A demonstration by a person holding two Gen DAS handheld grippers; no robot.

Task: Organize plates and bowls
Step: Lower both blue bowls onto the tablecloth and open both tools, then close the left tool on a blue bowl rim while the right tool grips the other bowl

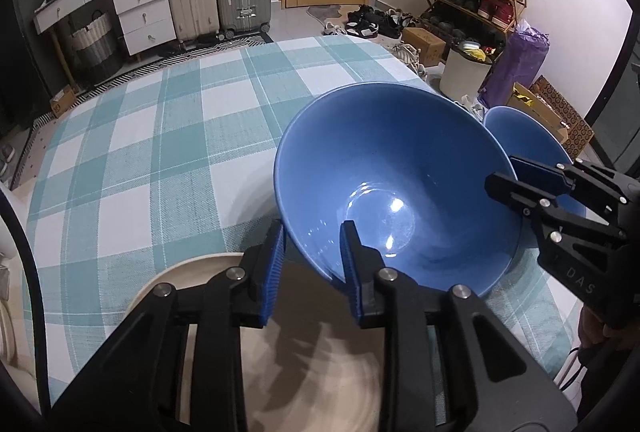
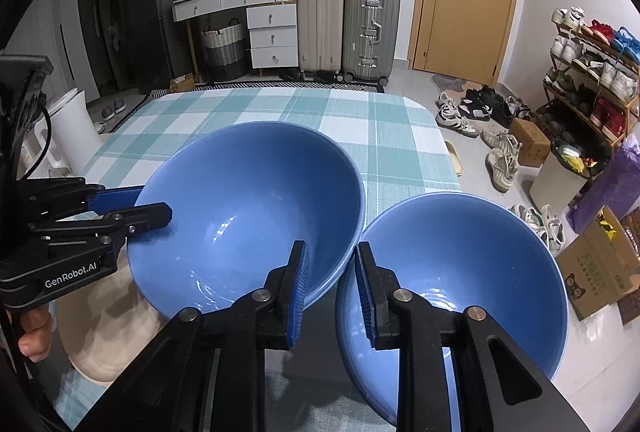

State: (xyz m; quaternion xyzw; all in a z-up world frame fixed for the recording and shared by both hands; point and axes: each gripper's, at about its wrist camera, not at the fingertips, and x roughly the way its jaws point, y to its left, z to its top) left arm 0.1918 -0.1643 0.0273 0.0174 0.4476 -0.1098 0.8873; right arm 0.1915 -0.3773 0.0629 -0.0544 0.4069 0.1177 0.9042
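Observation:
A large blue bowl sits tilted on the checked tablecloth, partly over a beige plate. My left gripper is open, its jaws straddling the bowl's near rim; it also shows in the right wrist view at the bowl's left rim. My right gripper is open, its jaws straddling the large bowl's right rim beside a second blue bowl. In the left wrist view it sits at the right rim.
The table's far edge faces suitcases and a white drawer unit. A shoe rack, loose shoes, a bin and cardboard boxes stand on the floor at right.

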